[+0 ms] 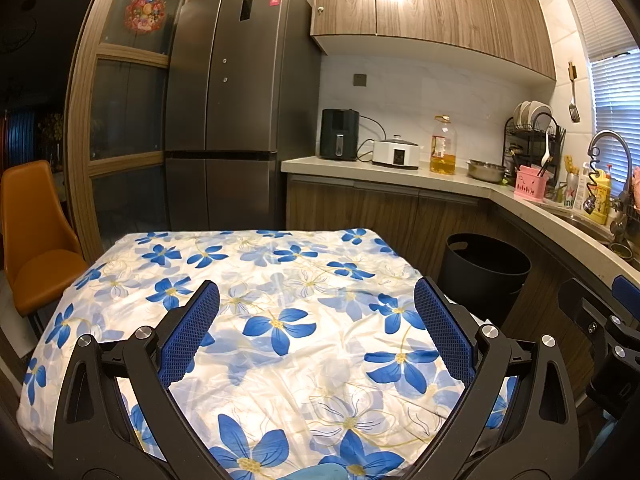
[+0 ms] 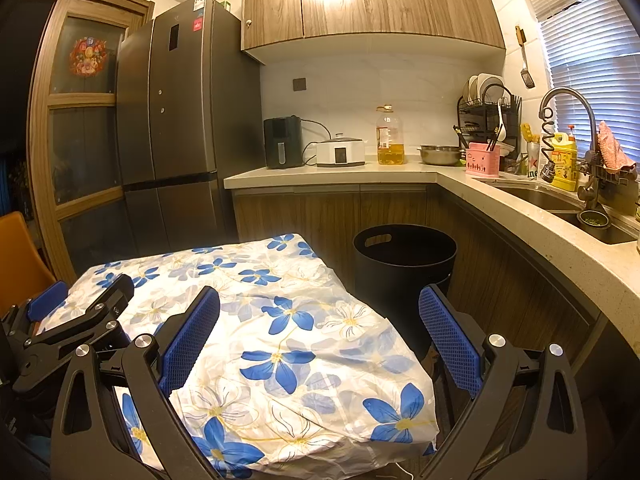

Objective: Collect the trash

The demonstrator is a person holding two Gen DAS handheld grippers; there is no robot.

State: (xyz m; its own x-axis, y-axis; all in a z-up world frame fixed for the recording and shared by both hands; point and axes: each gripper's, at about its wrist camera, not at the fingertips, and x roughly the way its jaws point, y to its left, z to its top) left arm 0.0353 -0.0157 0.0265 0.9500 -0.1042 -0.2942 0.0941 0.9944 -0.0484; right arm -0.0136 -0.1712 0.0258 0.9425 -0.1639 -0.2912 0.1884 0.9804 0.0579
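While both jaws stand wide apart and hold nothing, no trash shows on the floral cloth of the bench (image 1: 280,280); whether any lies out of frame cannot be told. The black bin (image 2: 404,256) stands on the floor at two o'clock from the left gripper (image 1: 316,300) and at twelve from the right gripper (image 2: 320,308). Judgement: sweep the view for a piece first, then close squarely on it before carrying toward the bin.

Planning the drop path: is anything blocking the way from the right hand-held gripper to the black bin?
Nothing visible does. The right hand-held gripper is open over the table's corner, and the black bin stands uncovered just beyond.
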